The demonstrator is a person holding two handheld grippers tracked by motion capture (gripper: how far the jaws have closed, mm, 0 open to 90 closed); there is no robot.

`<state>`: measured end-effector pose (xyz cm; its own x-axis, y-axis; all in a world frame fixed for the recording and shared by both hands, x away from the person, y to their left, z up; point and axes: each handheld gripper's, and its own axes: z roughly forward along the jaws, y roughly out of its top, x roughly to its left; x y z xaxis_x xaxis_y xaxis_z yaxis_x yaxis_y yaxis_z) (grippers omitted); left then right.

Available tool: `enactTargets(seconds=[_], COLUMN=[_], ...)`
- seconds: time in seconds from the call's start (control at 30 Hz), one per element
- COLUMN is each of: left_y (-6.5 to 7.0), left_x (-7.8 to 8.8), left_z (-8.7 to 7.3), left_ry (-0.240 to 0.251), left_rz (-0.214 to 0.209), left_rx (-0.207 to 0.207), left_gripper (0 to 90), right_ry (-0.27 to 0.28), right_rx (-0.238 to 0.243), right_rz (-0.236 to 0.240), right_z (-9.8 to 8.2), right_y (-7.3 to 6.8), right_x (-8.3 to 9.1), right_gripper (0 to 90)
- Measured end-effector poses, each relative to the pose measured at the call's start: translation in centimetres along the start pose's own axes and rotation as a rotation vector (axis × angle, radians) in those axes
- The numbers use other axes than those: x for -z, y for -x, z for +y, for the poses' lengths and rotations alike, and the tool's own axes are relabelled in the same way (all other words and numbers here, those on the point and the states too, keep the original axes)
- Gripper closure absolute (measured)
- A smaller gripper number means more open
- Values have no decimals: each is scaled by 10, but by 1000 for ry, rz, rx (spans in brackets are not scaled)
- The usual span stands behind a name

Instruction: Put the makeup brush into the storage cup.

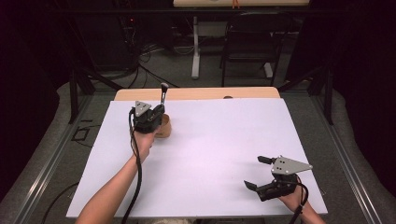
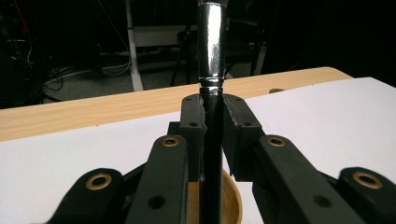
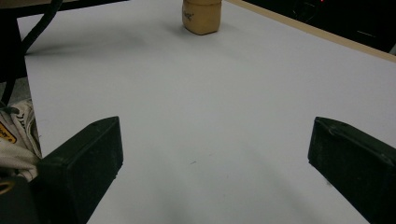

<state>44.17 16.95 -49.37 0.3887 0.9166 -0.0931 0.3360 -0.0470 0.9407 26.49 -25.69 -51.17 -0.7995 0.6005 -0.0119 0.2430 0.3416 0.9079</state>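
Note:
My left gripper (image 1: 158,111) is shut on a brush (image 1: 164,91) with a black handle and a shiny metal ferrule, held upright. In the left gripper view the brush (image 2: 211,51) rises between the closed pads of that gripper (image 2: 212,119), and its lower end goes down into a round wooden cup (image 2: 232,200). The cup (image 1: 164,127) stands at the far left of the white sheet (image 1: 215,144). Near the front right edge my right gripper (image 1: 254,171) is open and holds nothing. In the right gripper view the cup (image 3: 201,16) stands far ahead of that gripper (image 3: 217,149).
A bare wooden strip of table (image 1: 201,93) shows behind the sheet. Beyond it are a black chair (image 1: 252,42), a white table leg (image 1: 195,46) and cables on the floor. A shoe and trouser leg (image 3: 14,140) show past the near edge.

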Motion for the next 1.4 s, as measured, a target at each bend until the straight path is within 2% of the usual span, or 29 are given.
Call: enactTargets(seconds=[0.4, 1.4], left_y=[-1, -1], left_x=[-9, -14], left_z=[-5, -11], left_ry=[-13, -46], left_rz=[17, 29], left_rx=[-7, -17], left_gripper=[793, 791], right_ry=[0, -1], right_rx=[4, 3], right_rz=[-1, 1], right_z=[0, 0], right_y=[0, 0], right_x=[0, 0], right_gripper=[27, 27])
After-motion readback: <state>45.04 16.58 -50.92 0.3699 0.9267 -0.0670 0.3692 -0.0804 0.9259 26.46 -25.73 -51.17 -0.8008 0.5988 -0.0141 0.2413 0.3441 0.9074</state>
